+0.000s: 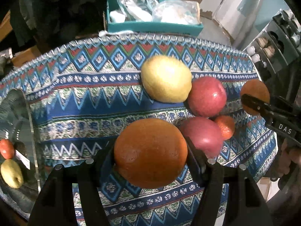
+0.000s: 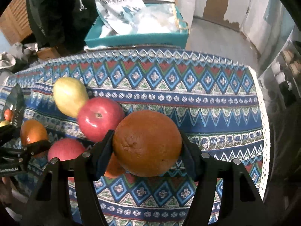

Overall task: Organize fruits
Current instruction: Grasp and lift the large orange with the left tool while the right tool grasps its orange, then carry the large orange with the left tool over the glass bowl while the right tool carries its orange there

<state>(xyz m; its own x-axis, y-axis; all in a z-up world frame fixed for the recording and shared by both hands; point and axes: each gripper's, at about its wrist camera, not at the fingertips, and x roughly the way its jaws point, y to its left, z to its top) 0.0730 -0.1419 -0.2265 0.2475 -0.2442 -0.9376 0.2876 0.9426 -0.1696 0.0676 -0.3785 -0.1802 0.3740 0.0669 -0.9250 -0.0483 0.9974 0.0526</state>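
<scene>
My left gripper [image 1: 150,151] is shut on a large orange [image 1: 148,145], held above the patterned tablecloth [image 1: 84,101]. My right gripper [image 2: 147,142] is shut on a second orange [image 2: 150,131], also off the cloth. Each gripper shows in the other's view: the right one [image 1: 252,101] at the right edge, the left one [image 2: 35,145] at the left edge. On the cloth between them lie a yellow pear [image 1: 166,78], two red apples [image 1: 207,96] [image 1: 201,135] and a small tangerine [image 1: 225,127]. The tangerine is mostly hidden under the orange in the right wrist view.
A clear tray [image 1: 32,131] at the table's left end holds a small tangerine [image 1: 6,148] and a yellow pear [image 1: 11,173]. Behind the table stands a teal box [image 1: 154,26] of plastic bags. A rack with bottles [image 1: 270,49] is at the right. A person's hand [image 1: 289,162] holds the right gripper.
</scene>
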